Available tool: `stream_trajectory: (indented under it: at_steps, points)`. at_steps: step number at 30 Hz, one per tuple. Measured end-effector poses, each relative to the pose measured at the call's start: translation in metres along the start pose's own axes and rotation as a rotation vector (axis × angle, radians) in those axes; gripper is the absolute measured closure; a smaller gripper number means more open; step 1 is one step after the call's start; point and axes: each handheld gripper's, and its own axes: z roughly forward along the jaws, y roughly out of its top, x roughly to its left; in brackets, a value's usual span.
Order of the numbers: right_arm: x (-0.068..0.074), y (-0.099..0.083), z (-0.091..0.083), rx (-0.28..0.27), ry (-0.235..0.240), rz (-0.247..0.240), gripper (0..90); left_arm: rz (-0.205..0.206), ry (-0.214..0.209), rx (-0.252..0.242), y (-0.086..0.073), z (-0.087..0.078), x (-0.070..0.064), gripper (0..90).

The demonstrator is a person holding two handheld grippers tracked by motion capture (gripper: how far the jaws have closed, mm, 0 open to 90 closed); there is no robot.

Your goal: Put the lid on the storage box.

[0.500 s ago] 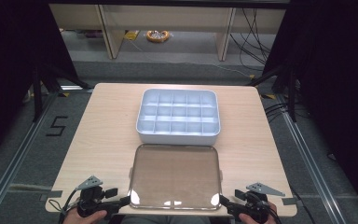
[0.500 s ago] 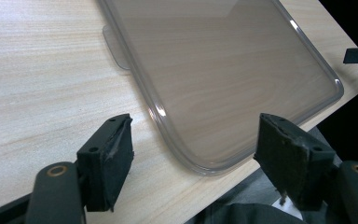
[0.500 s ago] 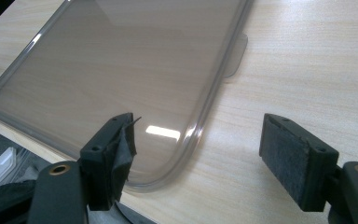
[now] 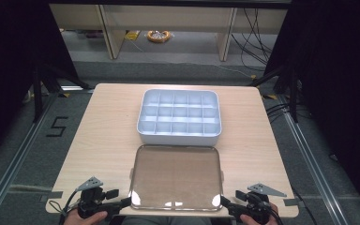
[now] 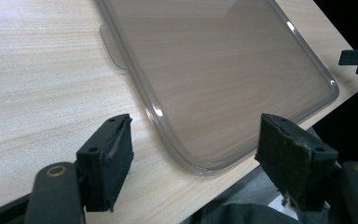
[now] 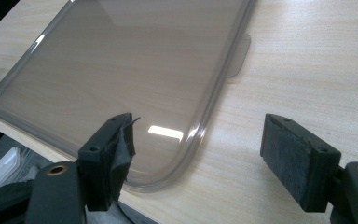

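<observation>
Clear lid [image 4: 176,177] flat on surface [image 4: 105,140], ungrasped | your left tool [image 4: 125,201], right tool [image 4: 225,201] spread at its near corners | white box [image 4: 179,116] uncovered | lift, place remain

Black gripper [image 4: 130,201] frames, grey three-cornered plates

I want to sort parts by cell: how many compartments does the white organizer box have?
15, in a grid of three rows by five columns inside the white organizer box at the table's middle, beyond the clear lid. All look empty; none seems hidden.
</observation>
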Motion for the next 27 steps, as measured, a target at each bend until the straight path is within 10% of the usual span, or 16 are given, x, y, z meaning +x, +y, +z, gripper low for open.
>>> stream_trajectory:
  at_steps: [17, 19, 27]
  points:
    - [0.000, 0.002, 0.005, -0.028, 0.047, 0.029, 23.1, 0.023, -0.023, 0.018, -0.003, 0.007, -0.006, 36.1]
    - [0.004, 0.003, 0.007, 0.002, 0.048, 0.093, 24.5, 0.033, -0.010, 0.012, -0.001, 0.011, -0.007, 38.4]
    - [0.000, 0.008, 0.020, 0.000, 0.060, 0.035, 29.7, 0.027, 0.025, 0.045, 0.003, 0.023, -0.005, 38.5]
